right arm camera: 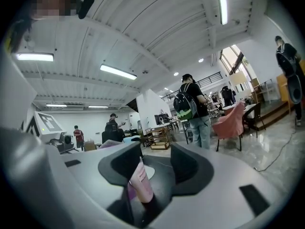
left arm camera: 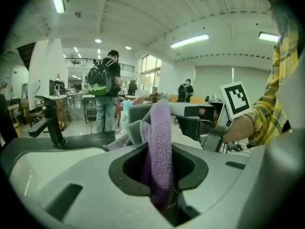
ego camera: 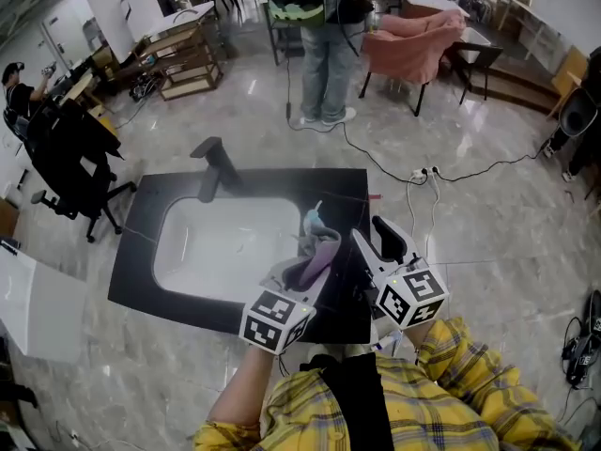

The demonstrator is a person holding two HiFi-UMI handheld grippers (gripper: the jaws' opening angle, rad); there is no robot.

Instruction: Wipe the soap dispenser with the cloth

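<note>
Left gripper [left arm camera: 161,124] fingers clamped on purple cloth [left arm camera: 159,149], held just beside the soap dispenser [ego camera: 314,219] at the white basin's [ego camera: 211,252] right rim, black bench [ego camera: 139,252]. Right gripper [right arm camera: 155,159] fingers apart, gripping nothing; dispenser's pink body low between them

A white sink [ego camera: 221,247] with a black faucet [ego camera: 214,169] at its 12 o'clock edge lies in the black tabletop [ego camera: 139,244]. Beyond, at 12 o'clock, stands a person with a backpack [ego camera: 324,59]; a pink armchair [ego camera: 413,40] is at 1 o'clock.
</note>
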